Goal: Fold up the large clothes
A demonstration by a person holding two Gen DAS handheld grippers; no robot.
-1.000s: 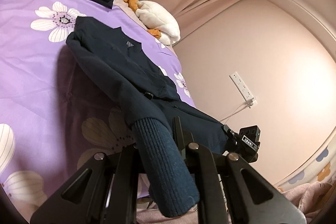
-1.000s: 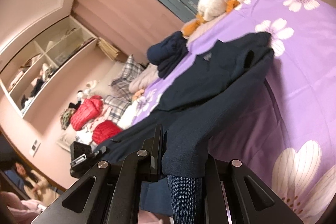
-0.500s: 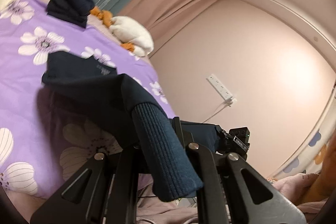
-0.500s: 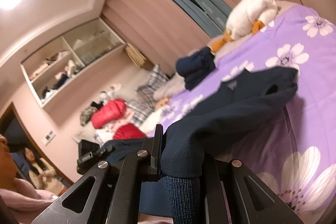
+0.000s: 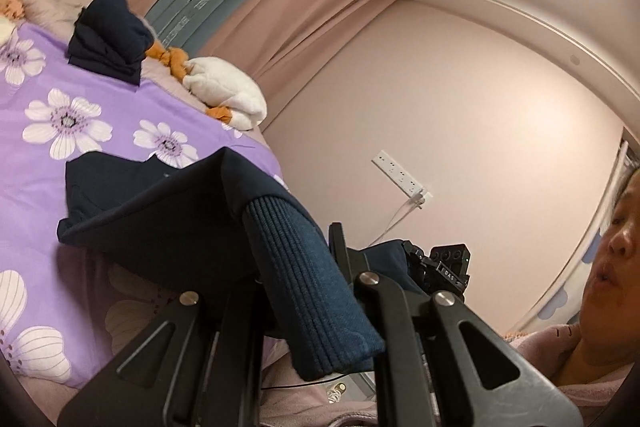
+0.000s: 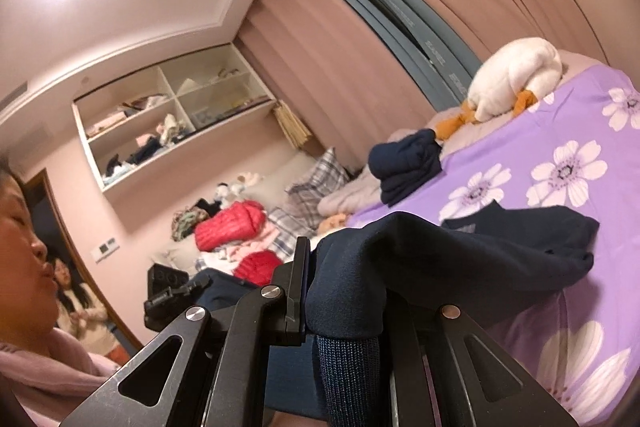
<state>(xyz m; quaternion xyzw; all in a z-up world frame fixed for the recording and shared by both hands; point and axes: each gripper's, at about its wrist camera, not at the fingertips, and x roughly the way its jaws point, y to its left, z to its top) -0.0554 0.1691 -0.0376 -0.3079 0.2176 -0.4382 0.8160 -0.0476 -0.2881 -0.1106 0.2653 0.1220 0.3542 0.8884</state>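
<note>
Navy jacket (image 5: 168, 215): collar end lies on purple floral bedspread (image 5: 48, 155) nr its near edge, rest lifted. Left gripper (image 5: 296, 291) clamped on one ribbed cuff (image 5: 304, 287), right gripper (image 6: 344, 311) clamped on other cuff (image 6: 348, 371). Step looks like sleeve/hem fold-over; next: carry both cuffs fwd toward collar, lower evenly, then release.

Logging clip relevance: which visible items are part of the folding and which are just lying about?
In use: dark navy jacket with ribbed cuffs, left claw, right claw, purple floral bedsheet.

Lying about: folded navy garment, white plush duck, red puffer jacket.

Both grippers' jaws clamped, raised.
</note>
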